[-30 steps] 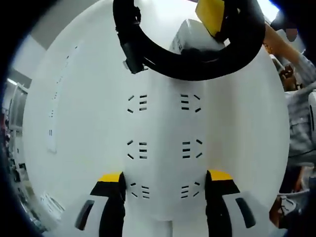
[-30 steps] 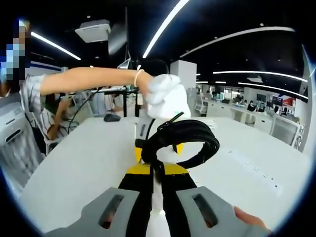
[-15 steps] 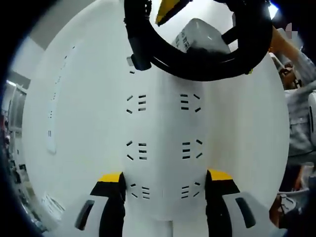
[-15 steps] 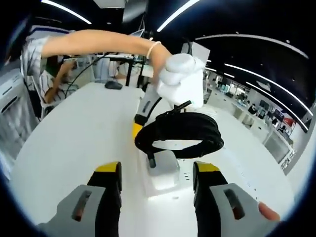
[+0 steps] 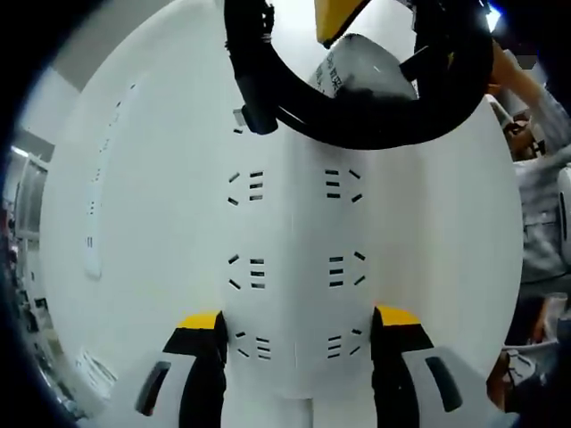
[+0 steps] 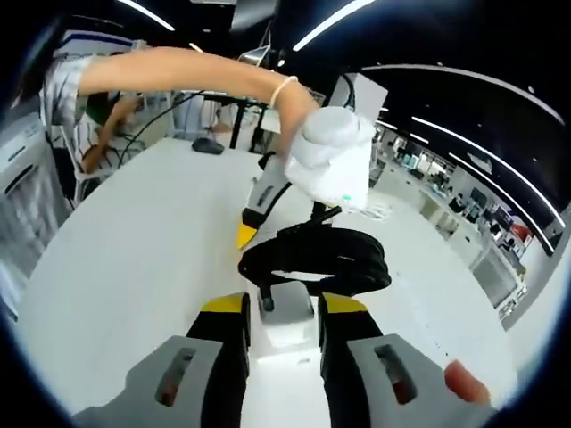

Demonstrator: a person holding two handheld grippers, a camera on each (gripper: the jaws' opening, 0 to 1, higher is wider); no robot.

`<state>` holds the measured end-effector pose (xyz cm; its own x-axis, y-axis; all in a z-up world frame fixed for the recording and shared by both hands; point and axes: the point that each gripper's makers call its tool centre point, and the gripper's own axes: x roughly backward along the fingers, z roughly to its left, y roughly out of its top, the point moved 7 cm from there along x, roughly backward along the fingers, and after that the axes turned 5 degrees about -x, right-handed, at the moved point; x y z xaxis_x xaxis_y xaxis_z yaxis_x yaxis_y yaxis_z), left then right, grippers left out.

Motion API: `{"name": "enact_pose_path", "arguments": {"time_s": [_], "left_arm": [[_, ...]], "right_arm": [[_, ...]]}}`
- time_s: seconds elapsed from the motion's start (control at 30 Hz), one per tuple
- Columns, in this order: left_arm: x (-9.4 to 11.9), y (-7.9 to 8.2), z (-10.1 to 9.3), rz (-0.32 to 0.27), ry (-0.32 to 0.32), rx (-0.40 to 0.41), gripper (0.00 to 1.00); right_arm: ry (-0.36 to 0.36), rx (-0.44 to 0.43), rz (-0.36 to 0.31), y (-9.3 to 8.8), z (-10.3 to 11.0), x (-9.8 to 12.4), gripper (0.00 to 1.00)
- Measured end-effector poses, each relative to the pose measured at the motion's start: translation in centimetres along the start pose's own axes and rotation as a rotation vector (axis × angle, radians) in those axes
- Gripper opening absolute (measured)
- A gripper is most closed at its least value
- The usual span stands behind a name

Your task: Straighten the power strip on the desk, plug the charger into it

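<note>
The white power strip (image 5: 294, 267) lies flat on the desk (image 5: 134, 223), its socket rows facing up. A white charger (image 6: 284, 314) with its coiled black cable (image 6: 317, 259) rests on the strip's far end.

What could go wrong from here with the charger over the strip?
1. The coiled cable lies across the far end of the power strip, covering sockets there; the plug may snag or miss.
2. The right gripper has its jaws on either side of the charger, whose prongs are hidden; alignment is a guess.
3. The left gripper clamps only the strip's near end, so pushing at the far end may pivot it.
</note>
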<state>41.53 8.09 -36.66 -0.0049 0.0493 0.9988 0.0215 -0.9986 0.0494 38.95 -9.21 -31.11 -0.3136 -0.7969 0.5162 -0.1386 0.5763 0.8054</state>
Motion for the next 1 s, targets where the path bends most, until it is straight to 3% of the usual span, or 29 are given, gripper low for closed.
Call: {"name": "enact_pose_path", "arguments": {"time_s": [0.1, 0.17, 0.4, 0.7, 0.83, 1.0], "left_arm": [[0.0, -0.1, 0.0, -0.003, 0.0, -0.001, 0.65], [0.0, -0.1, 0.1, -0.002, -0.001, -0.001, 0.65], [0.1, 0.0, 0.2, 0.016, -0.002, -0.005, 0.65], [0.1, 0.1, 0.2, 0.028, -0.001, -0.004, 0.65], [0.2, 0.0, 0.3, 0.026, -0.001, -0.005, 0.65], [0.1, 0.0, 0.4, 0.031, -0.002, -0.008, 0.65]], "right_arm": [[-0.005, 0.104, 0.161, -0.5, 0.2, -0.5, 0.26], [-0.034, 0.143, 0.203, -0.3, 0.1, -0.9, 0.24], [-0.027, 0.137, 0.249, 0.3, 1.3, -0.8, 0.24], [0.033, 0.11, 0.253, 0.7, 2.7, -1.9, 0.43], [0.009, 0.153, 0.265, 0.8, 2.1, -2.0, 0.29], [0.0, 0.166, 0.279, 1.1, 1.9, -2.1, 0.25]]}}
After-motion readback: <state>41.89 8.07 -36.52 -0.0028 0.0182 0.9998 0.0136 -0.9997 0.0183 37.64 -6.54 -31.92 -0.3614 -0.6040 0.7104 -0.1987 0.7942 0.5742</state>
